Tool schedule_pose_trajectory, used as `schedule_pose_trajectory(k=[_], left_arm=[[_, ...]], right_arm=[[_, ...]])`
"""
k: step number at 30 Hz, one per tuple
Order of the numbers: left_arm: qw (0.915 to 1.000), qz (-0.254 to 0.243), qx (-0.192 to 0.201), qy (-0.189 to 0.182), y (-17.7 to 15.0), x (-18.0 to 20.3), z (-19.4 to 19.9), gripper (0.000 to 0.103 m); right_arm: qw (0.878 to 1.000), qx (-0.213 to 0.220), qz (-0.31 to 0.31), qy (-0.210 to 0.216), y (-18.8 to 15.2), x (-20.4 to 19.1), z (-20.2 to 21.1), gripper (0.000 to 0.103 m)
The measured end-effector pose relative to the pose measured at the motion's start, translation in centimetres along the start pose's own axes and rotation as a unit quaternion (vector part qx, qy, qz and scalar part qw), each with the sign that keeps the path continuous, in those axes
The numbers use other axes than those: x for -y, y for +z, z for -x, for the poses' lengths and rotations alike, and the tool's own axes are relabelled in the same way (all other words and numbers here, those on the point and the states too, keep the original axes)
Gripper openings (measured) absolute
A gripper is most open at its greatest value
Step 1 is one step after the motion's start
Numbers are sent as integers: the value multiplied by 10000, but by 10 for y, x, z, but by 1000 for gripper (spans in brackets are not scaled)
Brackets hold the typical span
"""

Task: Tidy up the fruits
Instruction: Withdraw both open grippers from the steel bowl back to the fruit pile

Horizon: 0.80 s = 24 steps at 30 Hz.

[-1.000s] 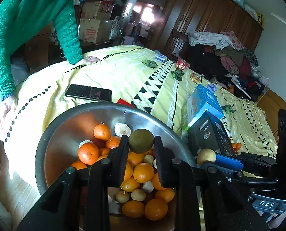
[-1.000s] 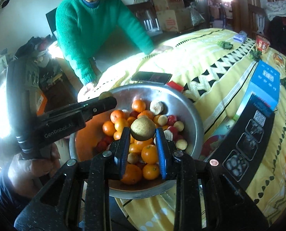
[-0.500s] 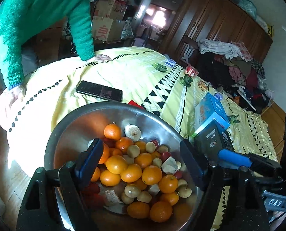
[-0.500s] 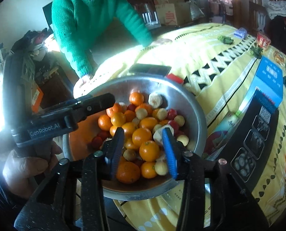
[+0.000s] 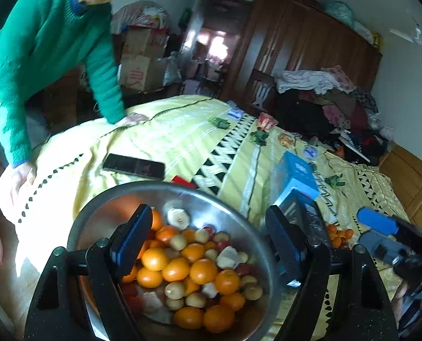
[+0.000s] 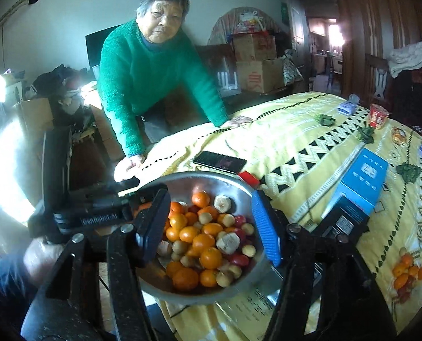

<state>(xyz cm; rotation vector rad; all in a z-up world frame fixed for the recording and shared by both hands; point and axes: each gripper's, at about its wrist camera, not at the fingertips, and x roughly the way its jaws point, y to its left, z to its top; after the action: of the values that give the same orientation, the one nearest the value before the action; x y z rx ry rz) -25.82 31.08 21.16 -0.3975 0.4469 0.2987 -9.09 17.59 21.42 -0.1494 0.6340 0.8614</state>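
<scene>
Cluttered bedroom, yellow patterned bedspread (image 6: 310,142) as work surface; steel bowl (image 5: 103,213) at near edge, heaped with oranges (image 5: 202,271), small pale fruits and red ones; left gripper (image 5: 205,241) spread wide over bowl, holding nothing; right gripper (image 6: 211,224) likewise wide open, empty, above same bowl; black phone (image 6: 219,161) just beyond rim; blue box (image 6: 364,182) right of bowl; small fruit pile (image 6: 408,272) well apart on bedspread; woman in green sweater (image 6: 148,82) leaning on bed.
</scene>
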Motion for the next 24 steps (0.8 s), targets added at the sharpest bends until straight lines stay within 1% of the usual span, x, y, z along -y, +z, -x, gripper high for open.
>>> schedule_pose_trajectory(k=[1,3,4,6,7,8,10,11,13,14,15,17,18,20,21,22,24], left_arm=[[9998,-155,113,-96,2,15,3,84],[9974,-499,389,-348,3,50,10,95],[9955,-656,508,-463,2,66,13,96],[9895,-1058,659,-725,-3,105,18,103],[9865,-1227,704,-819,-6,122,19,103],[9818,-1443,771,-963,-13,145,20,103],[9741,-1683,770,-1296,-24,177,20,103],[9707,-1689,610,-1595,-30,196,15,103],[9667,-1599,234,-1986,-42,221,2,103],[9638,-1600,-11,-2131,-50,235,-8,103],[9617,-1671,-247,-2157,-59,251,-21,103],[9598,-1841,-644,-2017,-76,274,-44,103],[9586,-1938,-929,-1869,-86,288,-61,103],[9560,-2036,-1136,-1783,-100,302,-82,103],[9558,-2090,-1202,-1681,-110,310,-94,103],[9546,-2122,-1320,-1621,-120,314,-104,103],[9513,-2221,-1527,-1498,-141,326,-133,103]], right_arm=[[9999,-31,-124,-89,-12,8,7,64],[9991,-78,-333,-254,-32,23,21,64],[9983,-106,-434,-381,-43,32,30,64],[9962,-163,-619,-597,-62,50,45,64],[9944,-196,-727,-748,-72,60,54,64],[9922,-241,-840,-889,-80,71,61,64],[9864,-331,-1096,-1177,-97,93,74,64],[9828,-356,-1225,-1336,-106,104,82,64],[9752,-371,-1488,-1593,-121,123,97,64],[9720,-365,-1579,-1701,-130,130,106,64],[9678,-380,-1681,-1835,-137,138,114,64],[9587,-450,-1904,-2063,-155,155,128,64],[9544,-494,-1989,-2168,-163,163,135,64],[9474,-566,-2094,-2353,-177,175,146,65],[9443,-606,-2140,-2425,-185,181,150,67],[9400,-671,-2203,-2516,-193,190,152,72],[9330,-740,-2280,-2685,-209,207,151,74]])
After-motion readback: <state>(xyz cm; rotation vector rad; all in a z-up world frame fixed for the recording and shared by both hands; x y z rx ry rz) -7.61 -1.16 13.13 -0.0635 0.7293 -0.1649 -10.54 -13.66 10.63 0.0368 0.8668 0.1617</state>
